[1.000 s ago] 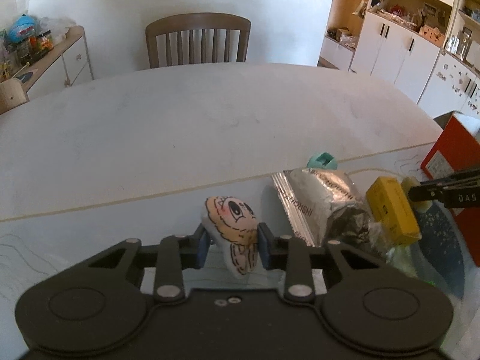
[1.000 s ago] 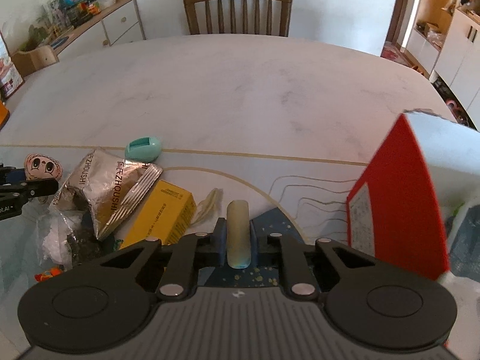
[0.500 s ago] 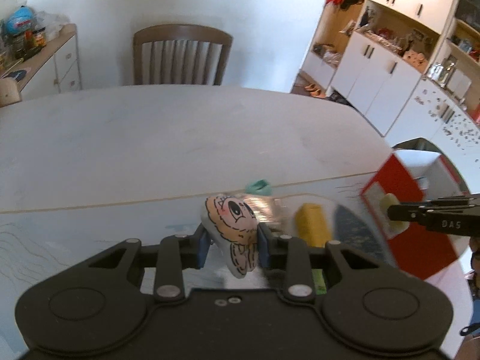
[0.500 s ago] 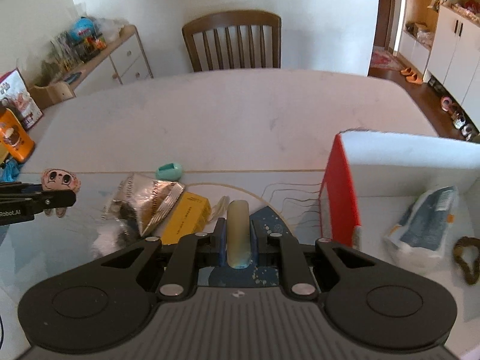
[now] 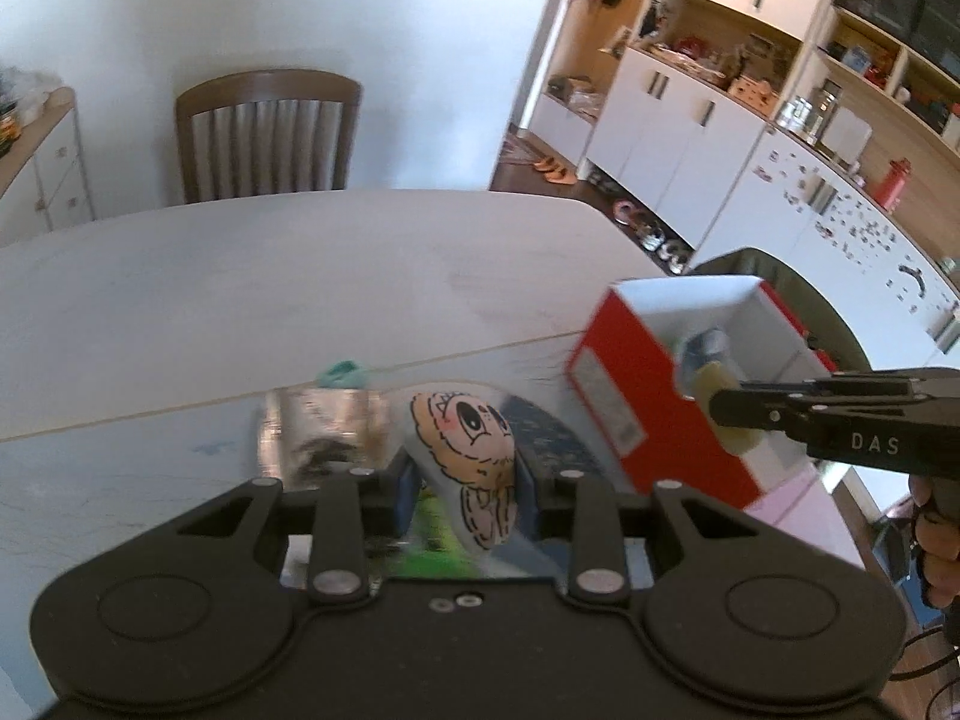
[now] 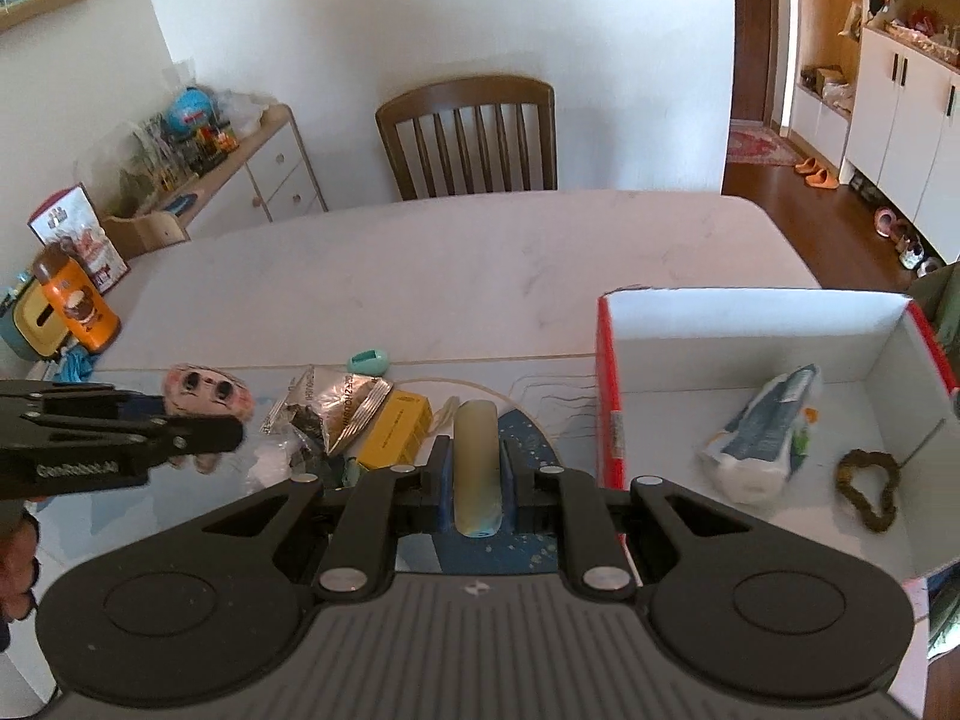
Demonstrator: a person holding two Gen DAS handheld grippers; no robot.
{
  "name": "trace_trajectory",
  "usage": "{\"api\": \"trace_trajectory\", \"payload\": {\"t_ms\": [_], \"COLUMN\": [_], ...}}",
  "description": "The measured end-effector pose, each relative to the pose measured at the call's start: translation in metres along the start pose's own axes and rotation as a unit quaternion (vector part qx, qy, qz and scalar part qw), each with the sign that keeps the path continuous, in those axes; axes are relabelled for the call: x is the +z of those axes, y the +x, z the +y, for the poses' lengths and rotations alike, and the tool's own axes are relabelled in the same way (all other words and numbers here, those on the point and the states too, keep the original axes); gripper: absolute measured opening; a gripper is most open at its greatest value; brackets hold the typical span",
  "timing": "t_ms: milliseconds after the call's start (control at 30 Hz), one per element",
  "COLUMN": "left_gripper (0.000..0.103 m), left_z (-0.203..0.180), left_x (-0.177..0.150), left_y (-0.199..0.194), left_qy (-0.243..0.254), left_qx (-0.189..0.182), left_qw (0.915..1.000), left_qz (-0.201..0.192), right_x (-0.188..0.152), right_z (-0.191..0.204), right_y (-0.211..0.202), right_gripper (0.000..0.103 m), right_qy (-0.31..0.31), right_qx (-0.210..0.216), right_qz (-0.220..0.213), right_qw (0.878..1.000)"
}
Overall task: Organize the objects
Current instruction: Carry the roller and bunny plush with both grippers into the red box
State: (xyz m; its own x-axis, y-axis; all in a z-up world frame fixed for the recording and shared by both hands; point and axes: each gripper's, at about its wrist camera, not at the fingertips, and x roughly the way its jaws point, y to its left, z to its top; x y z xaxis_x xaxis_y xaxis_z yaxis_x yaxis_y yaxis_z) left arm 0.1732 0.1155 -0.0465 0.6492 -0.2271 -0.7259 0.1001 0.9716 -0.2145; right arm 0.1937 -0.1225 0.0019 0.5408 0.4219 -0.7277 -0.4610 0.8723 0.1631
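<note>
Left gripper (image 5: 462,483) clamps a cartoon-face toy (image 5: 471,450); right gripper (image 6: 475,471) clamps a pale yellow bar (image 6: 475,468) left of the red box (image 6: 606,384), above the counter (image 6: 480,252).

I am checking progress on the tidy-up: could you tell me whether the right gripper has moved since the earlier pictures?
Yes. The right gripper has risen and moved right, towards the open red cardboard box, whose inside now shows.

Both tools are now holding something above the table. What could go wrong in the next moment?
1. The left tool grips the flat cartoon toy by its lower part only, so it could swing or slip out.
2. Both tools are near the red box; they may collide if both go in together.
3. The right tool holds a smooth pale stick, which may slide out.
</note>
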Motion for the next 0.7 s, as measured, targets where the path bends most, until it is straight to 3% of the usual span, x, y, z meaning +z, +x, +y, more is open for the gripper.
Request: {"api": "trace_trajectory", "payload": {"t_ms": [700], "left_gripper": [0.032], "left_z": [-0.154], "left_x": [0.021], "left_y": [0.043], "left_qy": [0.078], "left_qx": [-0.062], "left_qw": [0.995], "left_qz": [0.01], "right_x": [-0.015], "right_z": [-0.115], "right_y": [-0.052], "right_gripper": [0.016], "right_qy": [0.04], "right_qx": [-0.021], "right_qz": [-0.023], "right_qw": [0.999]}}
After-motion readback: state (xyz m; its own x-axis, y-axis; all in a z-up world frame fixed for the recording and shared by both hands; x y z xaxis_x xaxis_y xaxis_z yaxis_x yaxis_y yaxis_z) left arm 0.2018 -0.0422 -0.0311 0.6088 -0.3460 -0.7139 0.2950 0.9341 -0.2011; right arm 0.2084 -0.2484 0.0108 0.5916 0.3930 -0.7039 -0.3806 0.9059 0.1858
